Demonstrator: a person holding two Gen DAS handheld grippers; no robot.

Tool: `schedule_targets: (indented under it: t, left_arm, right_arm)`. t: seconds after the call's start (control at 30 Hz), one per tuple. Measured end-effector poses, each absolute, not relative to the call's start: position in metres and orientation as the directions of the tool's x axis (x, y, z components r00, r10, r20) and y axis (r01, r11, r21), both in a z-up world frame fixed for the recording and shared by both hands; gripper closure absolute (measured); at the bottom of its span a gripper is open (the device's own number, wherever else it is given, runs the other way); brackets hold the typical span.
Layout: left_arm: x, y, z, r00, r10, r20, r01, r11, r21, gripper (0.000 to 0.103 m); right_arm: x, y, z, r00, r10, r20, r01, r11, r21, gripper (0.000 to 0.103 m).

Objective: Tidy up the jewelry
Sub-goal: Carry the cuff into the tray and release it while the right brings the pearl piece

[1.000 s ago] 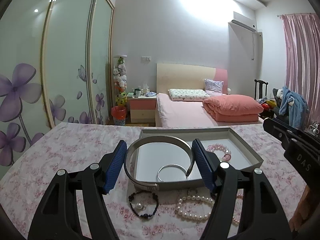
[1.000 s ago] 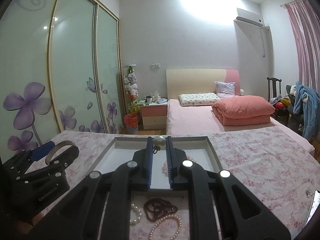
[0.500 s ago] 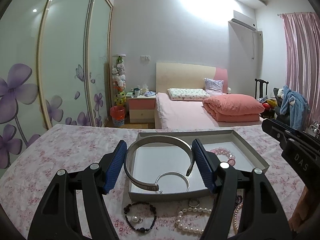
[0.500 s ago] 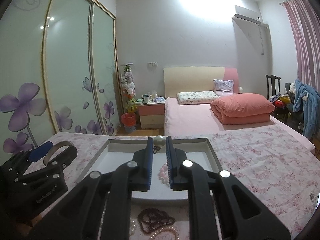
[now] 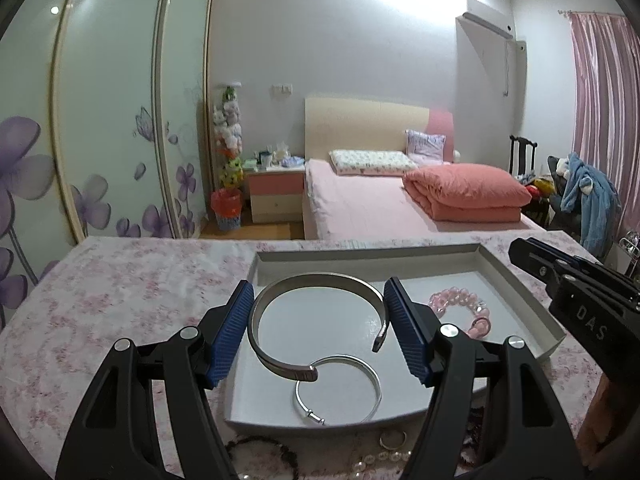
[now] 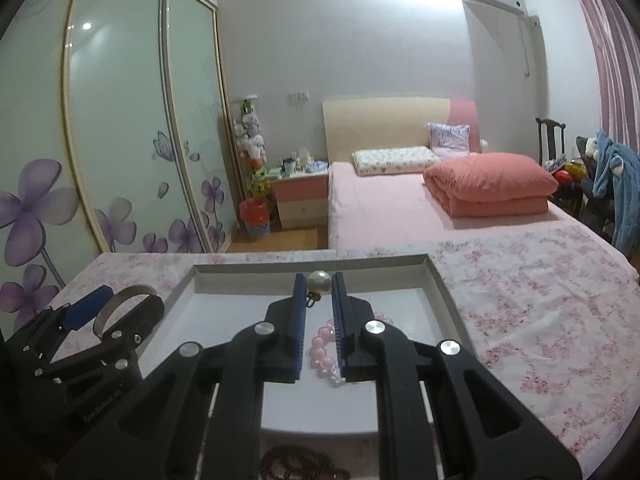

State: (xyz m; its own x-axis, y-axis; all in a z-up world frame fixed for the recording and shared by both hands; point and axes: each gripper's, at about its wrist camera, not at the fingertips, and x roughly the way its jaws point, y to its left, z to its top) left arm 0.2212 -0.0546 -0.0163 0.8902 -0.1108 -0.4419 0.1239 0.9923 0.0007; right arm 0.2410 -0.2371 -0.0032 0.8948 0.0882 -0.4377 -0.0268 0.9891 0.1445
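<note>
Fingers (image 5: 236,336) of the left gripper (image 5: 319,330) pinch a wide silver bangle (image 5: 312,292) above the tray (image 5: 520,288); the right gripper (image 6: 319,292) pinches a pearl earring (image 6: 318,282).

Tray (image 5: 520,292): on the tablecloth (image 5: 120,292), in front of the bed (image 5: 360,204).
In tray, right side: beaded bracelet (image 5: 460,308).
In tray, near edge: thin bangle (image 5: 340,390).
Above tray, left: wide cuff (image 5: 316,320), between left gripper's (image 5: 320,336) pads.
Above tray, middle: pearl earring (image 6: 318,284), at right gripper's (image 6: 319,292) tips.
Before tray: small ring (image 5: 393,438), on the cloth.
</note>
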Motion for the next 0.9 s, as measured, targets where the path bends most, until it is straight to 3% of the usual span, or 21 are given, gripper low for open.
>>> schedule_targets:
  t: [0.37, 0.43, 0.9]
  left_arm:
    - [0.242, -0.059, -0.023, 0.871, -0.129, -0.474, 0.142, 0.99, -0.009, 0.034]
    - [0.241, -0.058, -0.019, 0.873, -0.135, -0.468, 0.146, 0.989, -0.013, 0.033]
    - [0.209, -0.006, -0.003, 0.889, -0.069, -0.453, 0.059, 0.998, -0.037, 0.033]
  right_arm:
    - [0.275, -0.238, -0.024, 0.842, 0.128, -0.523, -0.029, 0.981, 0.193, 0.085]
    - [0.273, -0.24, -0.023, 0.844, 0.129, -0.521, -0.026, 0.979, 0.2, 0.082]
    - [0.217, -0.268, -0.01, 0.854, 0.108, -0.509, 0.007, 0.976, 0.218, 0.081]
